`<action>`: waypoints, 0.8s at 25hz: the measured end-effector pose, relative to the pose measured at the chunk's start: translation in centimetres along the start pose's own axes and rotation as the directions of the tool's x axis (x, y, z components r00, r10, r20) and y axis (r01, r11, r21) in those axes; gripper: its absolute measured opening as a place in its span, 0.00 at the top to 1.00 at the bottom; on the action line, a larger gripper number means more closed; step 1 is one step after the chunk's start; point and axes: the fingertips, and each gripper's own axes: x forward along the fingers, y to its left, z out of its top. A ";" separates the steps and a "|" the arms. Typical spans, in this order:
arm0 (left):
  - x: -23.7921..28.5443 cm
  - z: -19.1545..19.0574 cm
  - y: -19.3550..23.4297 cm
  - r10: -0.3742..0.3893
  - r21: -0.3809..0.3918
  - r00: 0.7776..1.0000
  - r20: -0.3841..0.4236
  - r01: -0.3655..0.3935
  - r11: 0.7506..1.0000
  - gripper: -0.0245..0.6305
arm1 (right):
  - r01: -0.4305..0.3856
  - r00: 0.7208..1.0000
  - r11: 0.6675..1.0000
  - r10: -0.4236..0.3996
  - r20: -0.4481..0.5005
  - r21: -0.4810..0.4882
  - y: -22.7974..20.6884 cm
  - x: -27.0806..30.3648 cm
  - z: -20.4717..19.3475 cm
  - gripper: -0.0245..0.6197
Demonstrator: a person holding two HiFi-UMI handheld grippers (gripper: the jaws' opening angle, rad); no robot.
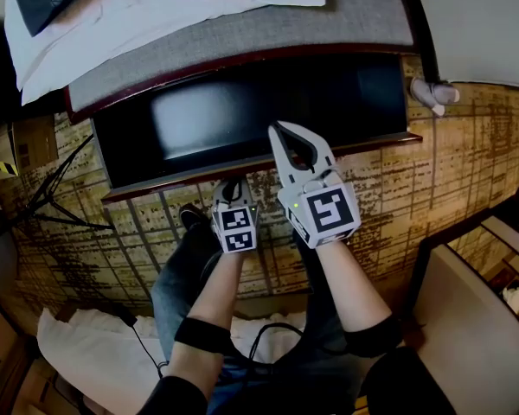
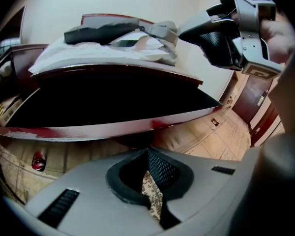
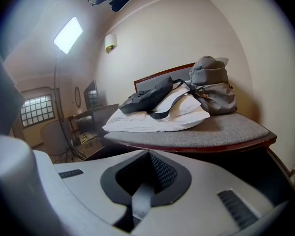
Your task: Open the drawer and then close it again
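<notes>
The drawer [image 1: 363, 148] under the cushioned bench [image 1: 242, 41] stands pulled out, its inside dark and its red-brown front rim [image 2: 113, 130] toward me. My left gripper [image 1: 233, 182] is shut and empty, its tips right at that front rim and just before it in the left gripper view [image 2: 148, 152]. My right gripper [image 1: 275, 130] is also shut with nothing in it. It hangs higher, above the open drawer near its front, and it shows at the upper right of the left gripper view [image 2: 226, 38]. In its own view the right gripper [image 3: 148, 154] points over the bench top.
A white pillow [image 3: 157, 114], a dark jacket [image 3: 147, 97] and a grey backpack [image 3: 214, 85] lie on the bench cushion. A tripod [image 1: 56, 206] stands at the left, a white slipper [image 1: 434, 92] at the right, a light cabinet [image 1: 476, 318] at the lower right. The floor is patterned carpet.
</notes>
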 end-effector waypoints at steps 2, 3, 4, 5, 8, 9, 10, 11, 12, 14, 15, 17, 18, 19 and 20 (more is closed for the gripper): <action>0.7 1.1 0.5 0.007 0.000 1.000 0.012 -0.007 1.000 0.96 | 0.001 1.000 1.000 -0.001 -0.001 0.002 -0.1 0.2 -0.1 0.96; 1.0 1.7 0.8 0.011 0.002 1.000 0.018 -0.011 1.000 0.96 | 0.001 1.000 1.000 -0.001 -0.001 0.003 -0.1 0.3 -0.2 0.96; 1.4 2.2 1.1 0.014 0.006 1.000 0.024 -0.014 1.000 0.96 | 0.002 1.000 1.000 -0.002 -0.002 0.004 -0.2 0.4 -0.3 0.96; 1.8 2.8 1.4 0.015 0.014 0.999 0.031 -0.015 1.000 0.96 | 0.003 1.000 1.000 -0.003 -0.004 0.006 -0.3 0.6 -0.4 0.96; 3.1 4.7 2.2 0.016 0.033 0.999 0.051 -0.018 0.999 0.96 | 0.013 1.000 1.000 -0.013 -0.006 0.012 -0.7 0.9 -0.6 0.96; 3.4 5.2 2.5 0.018 0.035 0.998 0.056 -0.020 0.999 0.96 | 0.017 1.000 1.000 -0.017 -0.007 0.014 -0.9 1.0 -0.7 0.96; 3.8 5.8 2.7 0.021 0.036 0.998 0.062 -0.024 0.999 0.96 | 0.021 1.000 1.000 -0.020 -0.008 0.018 -1.0 1.0 -0.7 0.96; 4.1 6.3 3.0 0.024 0.037 0.997 0.067 -0.027 0.999 0.96 | 0.025 1.000 0.999 -0.025 -0.007 0.022 -1.2 1.1 -0.7 0.96; 4.4 6.8 3.2 0.027 0.039 0.997 0.072 -0.030 0.999 0.96 | 0.030 1.000 0.999 -0.029 -0.007 0.027 -1.3 1.1 -0.8 0.96; 5.0 7.8 3.7 0.030 0.044 0.996 0.082 -0.034 0.998 0.96 | 0.041 0.999 0.998 -0.041 -0.009 0.037 -1.7 1.0 -1.0 0.96; 5.4 8.3 3.9 0.030 0.048 0.996 0.087 -0.035 0.998 0.96 | 0.048 0.999 0.998 -0.047 -0.011 0.041 -1.9 1.0 -1.2 0.96; 6.0 9.3 4.3 0.030 0.059 0.995 0.097 -0.036 0.998 0.96 | 0.062 0.998 0.997 -0.062 -0.017 0.049 -2.4 0.8 -1.7 0.96; 6.3 9.8 4.5 0.030 0.064 0.994 0.101 -0.036 0.997 0.96 | 0.070 0.997 0.996 -0.069 -0.017 0.051 -2.6 0.7 -1.9 0.96; 6.7 10.3 4.7 0.030 0.068 0.994 0.106 -0.038 0.997 0.96 | 0.078 0.997 0.996 -0.077 -0.015 0.052 -2.9 0.6 -2.2 0.96; 7.0 10.8 5.0 0.032 0.071 0.993 0.111 -0.040 0.997 0.96 | 0.084 0.996 0.995 -0.083 -0.016 0.055 -3.2 0.6 -2.4 0.96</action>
